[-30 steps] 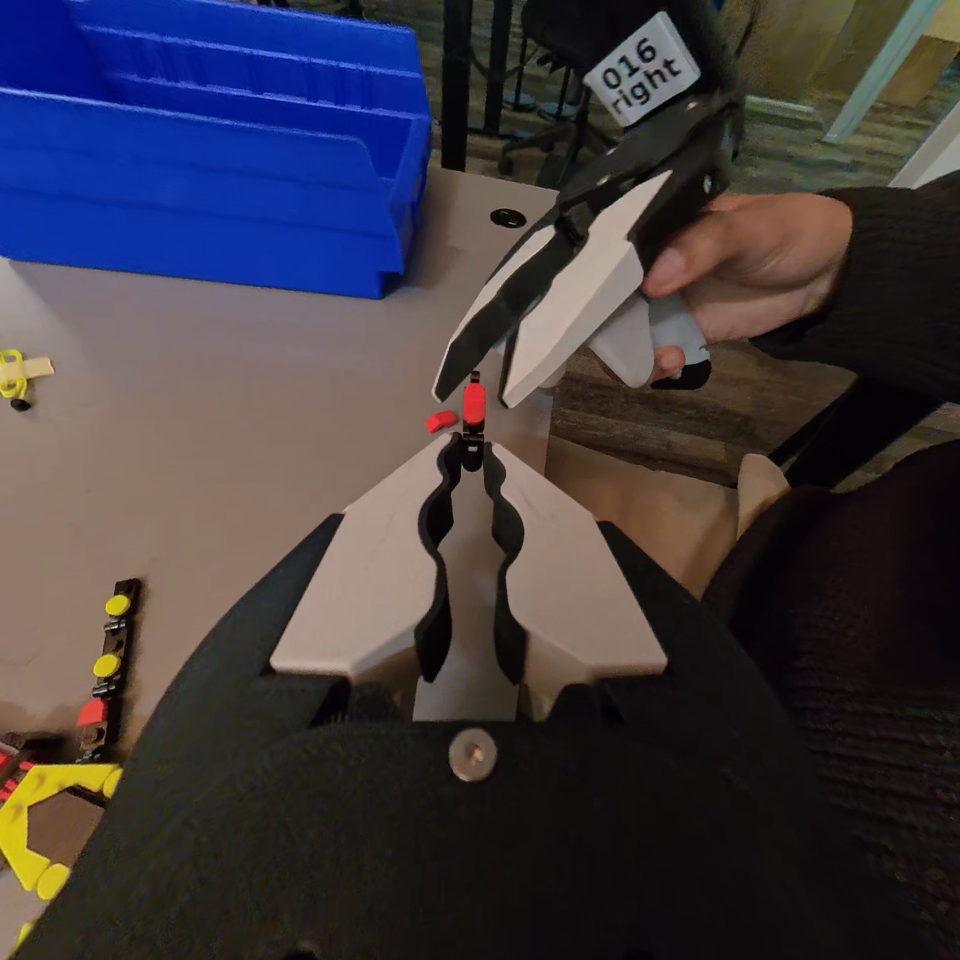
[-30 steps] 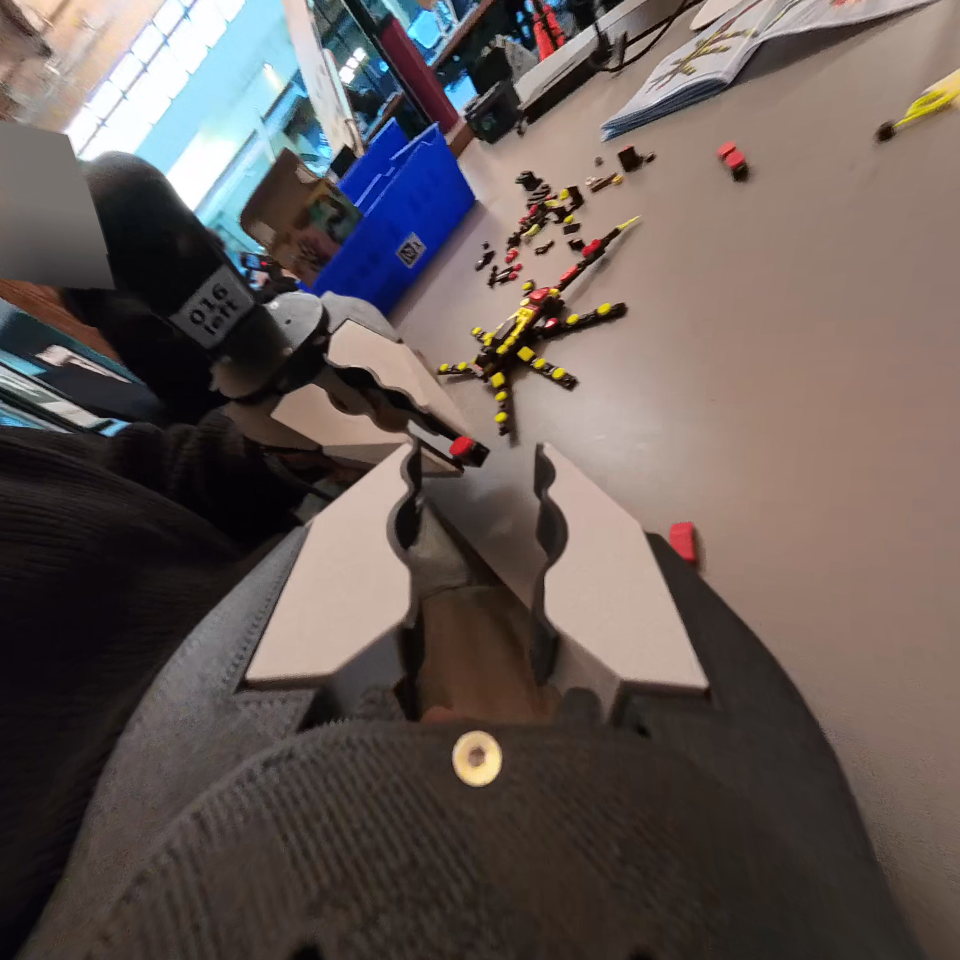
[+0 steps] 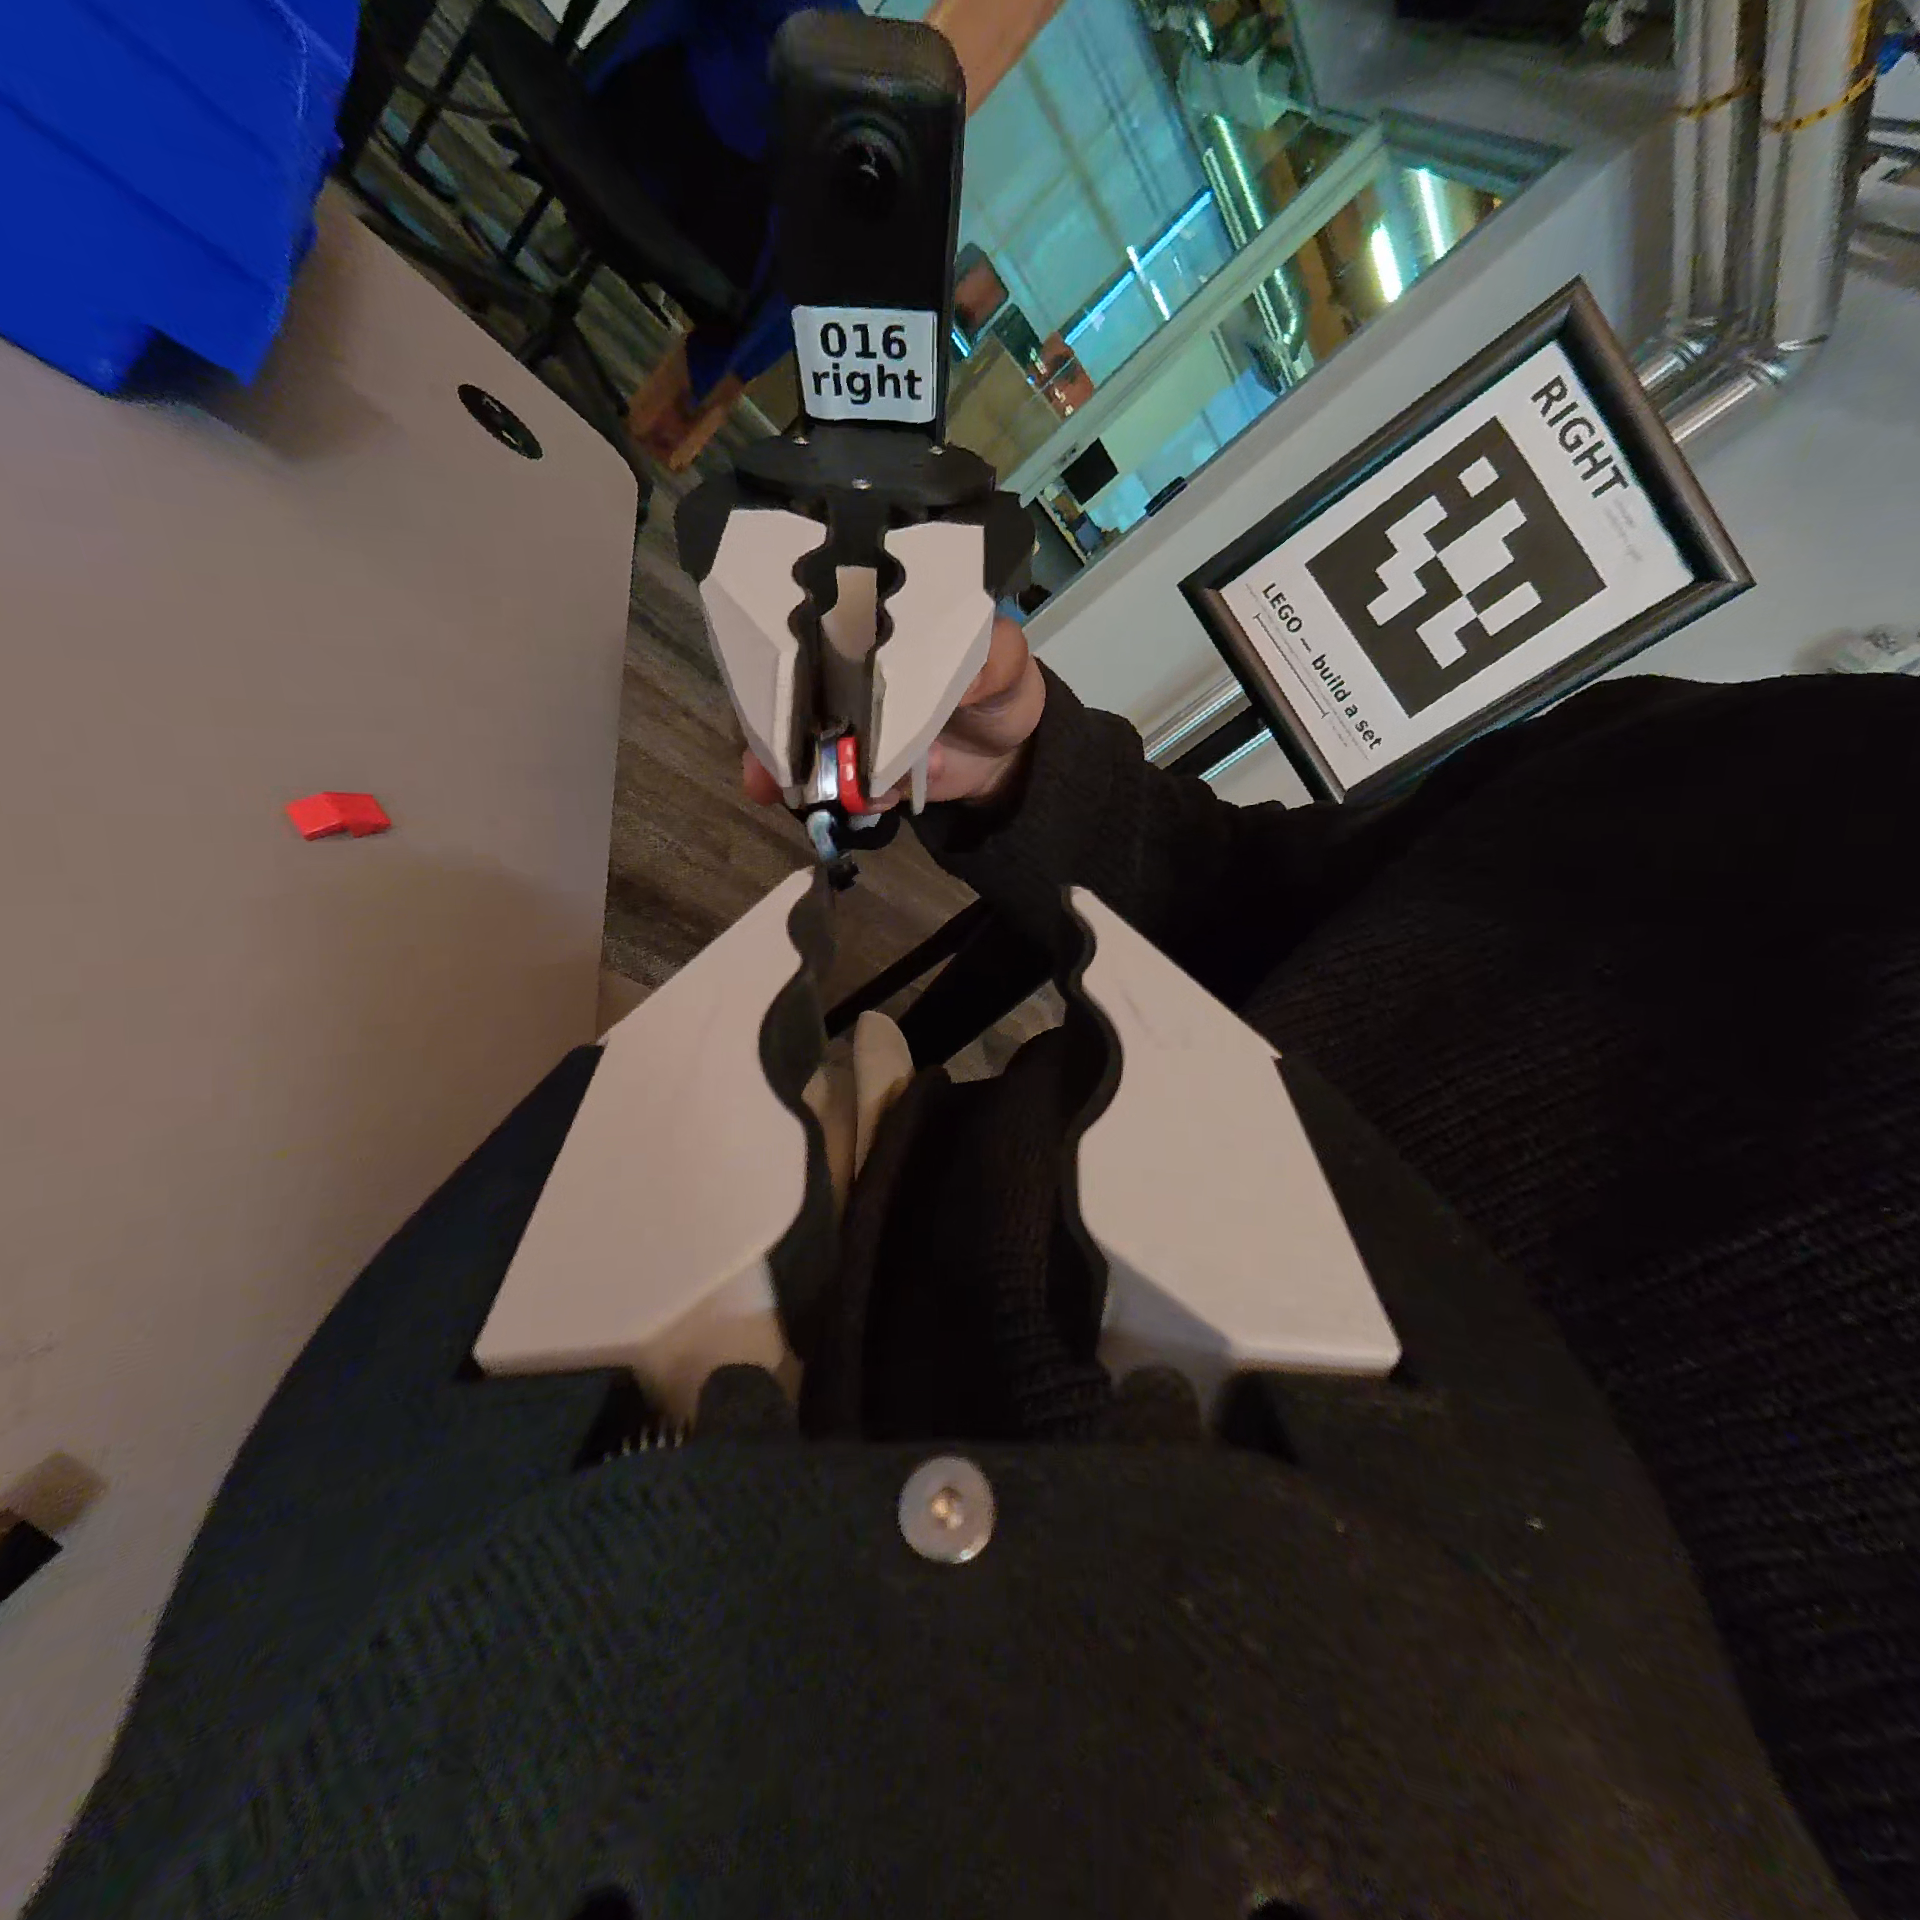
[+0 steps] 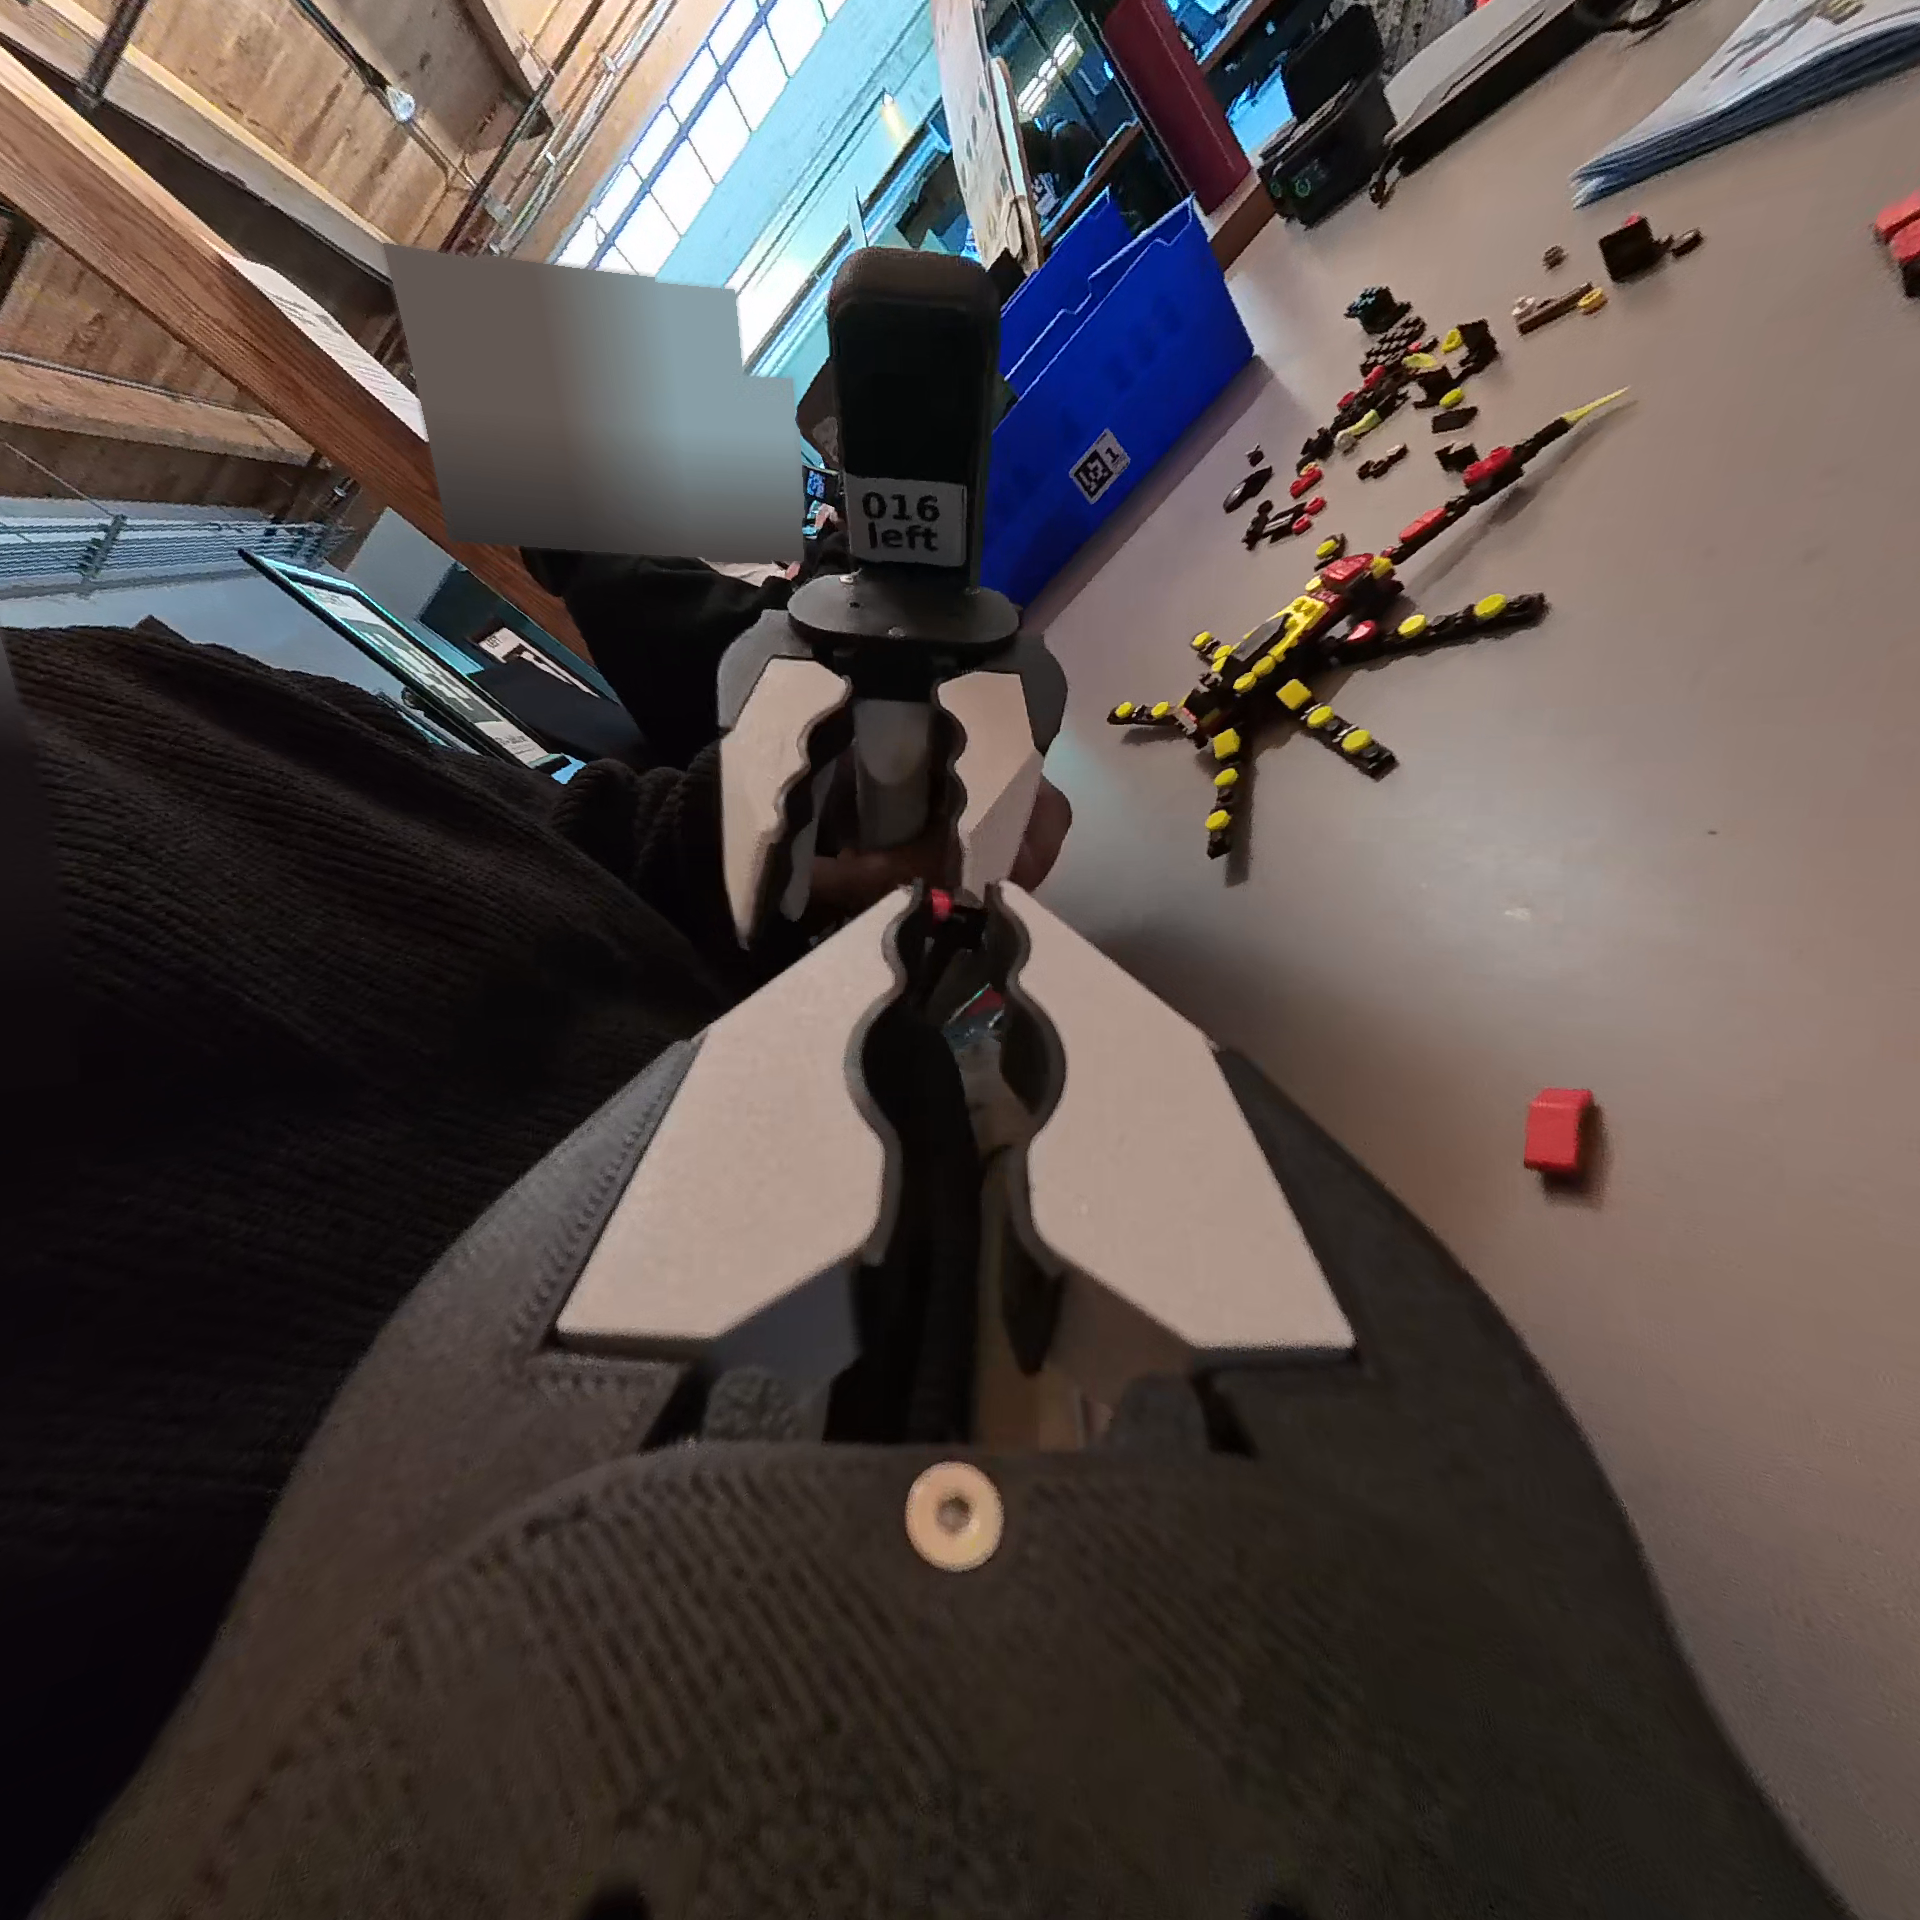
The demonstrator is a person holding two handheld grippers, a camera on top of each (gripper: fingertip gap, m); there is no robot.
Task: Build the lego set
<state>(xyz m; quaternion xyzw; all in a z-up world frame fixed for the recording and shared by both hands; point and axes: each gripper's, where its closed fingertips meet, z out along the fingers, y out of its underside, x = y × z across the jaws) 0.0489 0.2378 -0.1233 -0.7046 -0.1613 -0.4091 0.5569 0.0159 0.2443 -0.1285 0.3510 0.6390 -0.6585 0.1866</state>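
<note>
**Two grippers meet tip to tip off the counter edge**

The left gripper (image 3: 940, 896) stands spread, its fingers well apart with nothing between them. Facing it head-on, the right gripper (image 3: 840, 795) is pinching a small red and black lego piece (image 3: 844, 777), which sticks out past the fingertips towards the left gripper. In the right wrist view the same piece (image 4: 943, 906) shows as a red spot with black parts, squeezed between the right gripper's (image 4: 948, 902) nearly closed tips; the left gripper (image 4: 873, 894) sits just beyond it, pointing back at the camera. Both meet in the air beside the counter (image 3: 260, 644), above a dark knitted sleeve and lap.

A loose red sloped brick (image 3: 338, 814) lies alone on the counter near its edge; the right wrist view shows it (image 4: 1556, 1130) to the right of the gripper. Farther off on the counter sits the partly built model (image 4: 1283, 665), black with yellow studs and red parts, its legs spread out. Beyond it lie scattered small pieces (image 4: 1382, 416). A blue bin (image 4: 1112, 353) stands at the back of the counter, and a booklet (image 4: 1756, 94) lies at the far right. A framed sign (image 3: 1455, 582) stands off the counter, behind the right gripper
</note>
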